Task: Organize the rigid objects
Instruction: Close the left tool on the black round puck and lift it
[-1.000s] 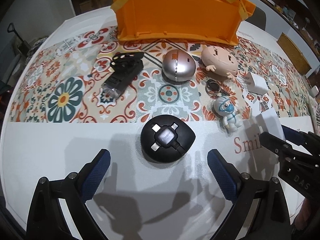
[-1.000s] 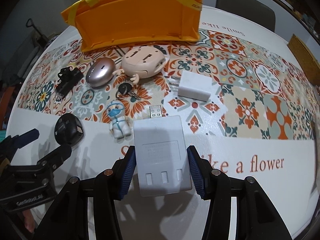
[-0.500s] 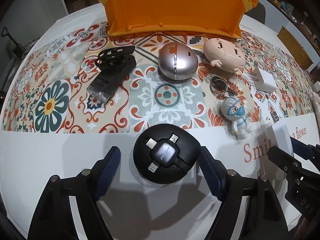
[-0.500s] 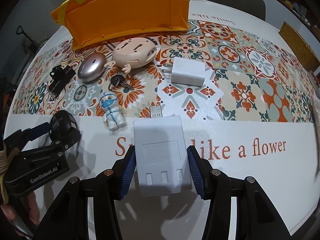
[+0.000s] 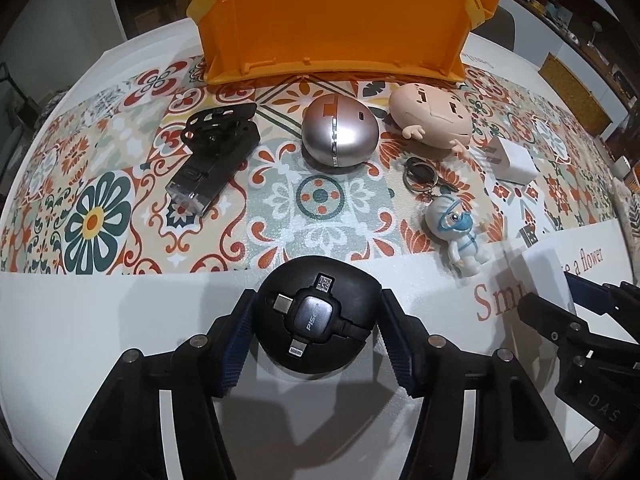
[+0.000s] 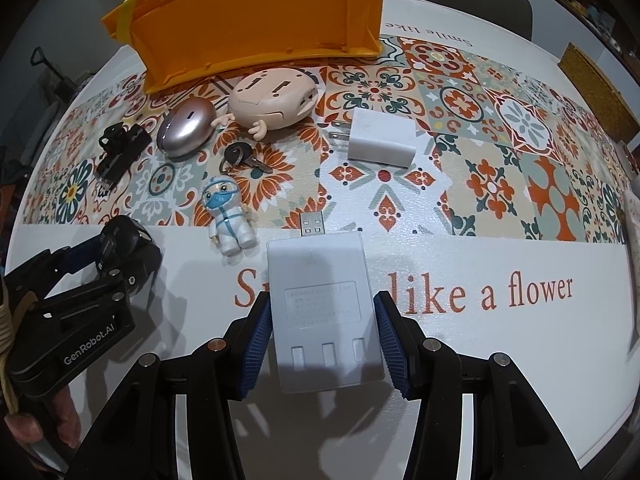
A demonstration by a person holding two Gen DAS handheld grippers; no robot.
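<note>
Since a second ago the left gripper (image 5: pixel 316 336) has come forward and closed in, so that the round black cable reel (image 5: pixel 318 320), which lay ahead of its wide-open fingers, now sits between them with both blue pads touching its sides. It looks clasped, though the reel seems to rest on the white cloth and is not yet lifted. The right gripper (image 6: pixel 323 330) has hardly changed: its pads press both long edges of the flat white USB hub (image 6: pixel 322 308), whose plug points straight ahead of the fingertips.

By my judgement the sorting has barely begun. The orange bin (image 5: pixel 340 32) stands far ahead of both grippers, and I cannot see into it, so whether anything lies inside is unknown. Everything in view is outside it. Ahead of the left fingers lie the silver egg-shaped case (image 5: pixel 340 132) and, to the left of that, the black clip light (image 5: pixel 216 152). Ahead and to the right are the beige doll head (image 5: pixel 432 114), the keyring (image 5: pixel 420 172) and the masked figurine (image 5: pixel 460 232). The white charger (image 6: pixel 382 138) lies ahead of the right fingers, slightly right.

What is left, then, appears to be carrying the two held things to the bin and then fetching the other six.
</note>
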